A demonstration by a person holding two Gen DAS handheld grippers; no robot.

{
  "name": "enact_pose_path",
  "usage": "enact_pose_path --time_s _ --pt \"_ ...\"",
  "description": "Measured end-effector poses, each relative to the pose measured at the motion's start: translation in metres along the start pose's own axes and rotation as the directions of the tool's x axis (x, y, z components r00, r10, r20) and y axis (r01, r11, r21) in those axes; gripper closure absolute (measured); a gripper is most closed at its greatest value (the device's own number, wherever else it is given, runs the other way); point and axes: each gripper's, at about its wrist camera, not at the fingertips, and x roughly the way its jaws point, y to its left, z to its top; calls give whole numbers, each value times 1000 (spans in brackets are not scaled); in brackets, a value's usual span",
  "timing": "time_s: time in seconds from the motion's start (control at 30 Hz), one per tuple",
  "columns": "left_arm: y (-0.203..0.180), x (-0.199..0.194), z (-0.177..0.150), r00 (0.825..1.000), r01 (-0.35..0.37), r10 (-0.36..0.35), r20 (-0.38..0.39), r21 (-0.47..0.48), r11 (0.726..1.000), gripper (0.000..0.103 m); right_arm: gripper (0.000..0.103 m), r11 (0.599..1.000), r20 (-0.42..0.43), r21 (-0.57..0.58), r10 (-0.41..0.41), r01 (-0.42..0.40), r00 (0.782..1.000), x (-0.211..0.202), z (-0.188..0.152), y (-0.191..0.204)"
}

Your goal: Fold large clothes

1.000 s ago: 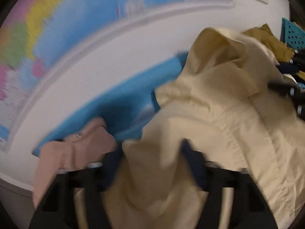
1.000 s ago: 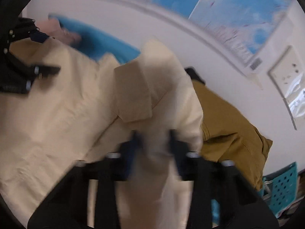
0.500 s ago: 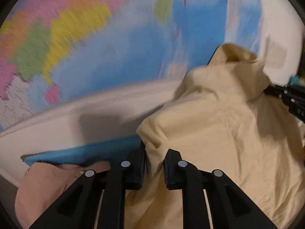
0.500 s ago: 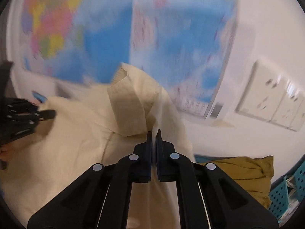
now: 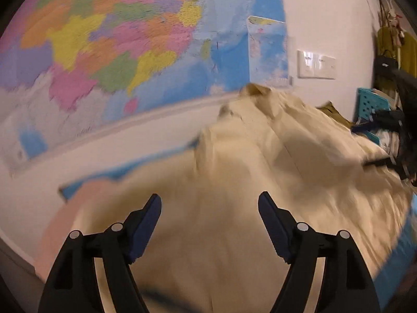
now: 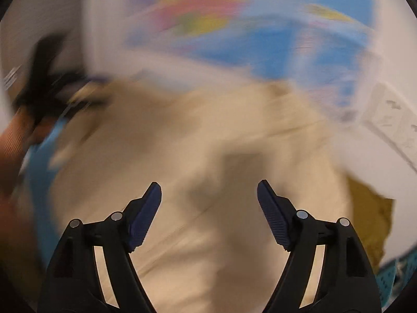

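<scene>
A large cream shirt [image 5: 260, 182] lies spread in a heap over the blue mat, its collar end [image 5: 252, 91] toward the wall. My left gripper [image 5: 209, 206] hangs above its near part, jaws opening wide, with nothing pinched between them. In the right wrist view the same cream shirt [image 6: 208, 169] fills the middle, blurred by motion. My right gripper [image 6: 208, 193] is over it, jaws also opening wide and free of cloth. The right gripper's black frame [image 5: 391, 140] shows at the right edge of the left wrist view, and the left gripper [image 6: 47, 88] at the left of the right wrist view.
A pink garment [image 5: 67, 216] lies at the left on the blue mat [image 5: 104, 177]. A mustard garment [image 6: 370, 216] and a teal perforated basket [image 5: 370, 104] sit to the right. Coloured maps [image 5: 117, 52] and a wall socket plate [image 5: 316, 64] are behind the white table.
Both grippers were shut on the cream shirt's edge, lifting it; now both have opened wide and let it go. The shirt has dropped onto the mat, and both views have swung.
</scene>
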Motion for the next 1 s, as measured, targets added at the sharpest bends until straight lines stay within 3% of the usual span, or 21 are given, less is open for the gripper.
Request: enact_pose_path --time_s 0.13,0.2,0.27,0.33,0.4,0.43,0.5,0.53,0.6,0.67,0.7,0.73,0.77,0.8,0.83,0.87,0.93,1.0 --pt "-2 -21 -72 993 -91 83 -88 -85 992 27 29 974 -125 -159 141 -160 982 8 -40 88" --pt "8 -31 -96 990 -83 65 -124 -149 985 27 29 960 -184 -213 143 -181 972 23 -53 118" --pt "10 -42 -119 979 -160 138 -148 -149 976 22 29 955 -215 -264 77 -133 974 34 -67 133" --pt "15 -44 -135 969 -199 170 -181 -157 967 18 38 951 -242 -298 9 -83 970 46 -75 136" --pt "19 -36 -143 955 -234 199 -222 -146 961 20 50 960 -228 -265 30 -91 973 42 -79 137" --pt "20 -31 -148 946 -252 216 -241 -131 959 35 62 966 -237 -237 49 -107 970 40 -76 135" --pt "29 -21 -148 923 -299 256 -288 -113 948 64 70 972 -203 -184 108 -146 973 21 -62 126" --pt "37 -20 -146 913 -323 273 -303 -132 937 72 81 975 -179 -167 120 -150 977 12 -52 127" --pt "66 -28 -144 880 -420 346 -324 -195 886 76 83 982 -126 -115 137 -152 983 -9 -36 112" --pt "86 -38 -145 819 -538 441 -366 -223 813 76 87 987 -69 -44 152 -155 986 -22 -24 90" --pt "88 -46 -143 796 -575 478 -372 -215 790 74 88 991 -60 -32 126 -128 990 -23 -23 86" --pt "80 -55 -140 822 -542 461 -335 -210 814 67 89 994 -68 -32 98 -101 993 -21 -26 86" --pt "72 -62 -139 860 -484 416 -297 -213 849 59 89 997 -74 -40 65 -68 995 -14 -25 88" --pt "55 -73 -137 921 -363 313 -233 -216 906 35 89 998 -66 -42 49 -52 997 -6 -21 89" --pt "36 -82 -136 961 -251 219 -166 -209 945 23 89 998 -52 -46 45 -47 998 -5 -22 90" --pt "15 -90 -135 988 -134 115 -107 -193 972 22 89 997 -42 -59 39 -41 998 -3 -22 95" --pt "-22 -94 -134 997 39 -46 -59 -123 992 21 87 998 -38 -60 28 -30 999 -1 -19 95" --pt "-58 -90 -132 998 59 -60 -35 -25 998 13 81 999 -41 -25 39 -40 998 1 -17 91"
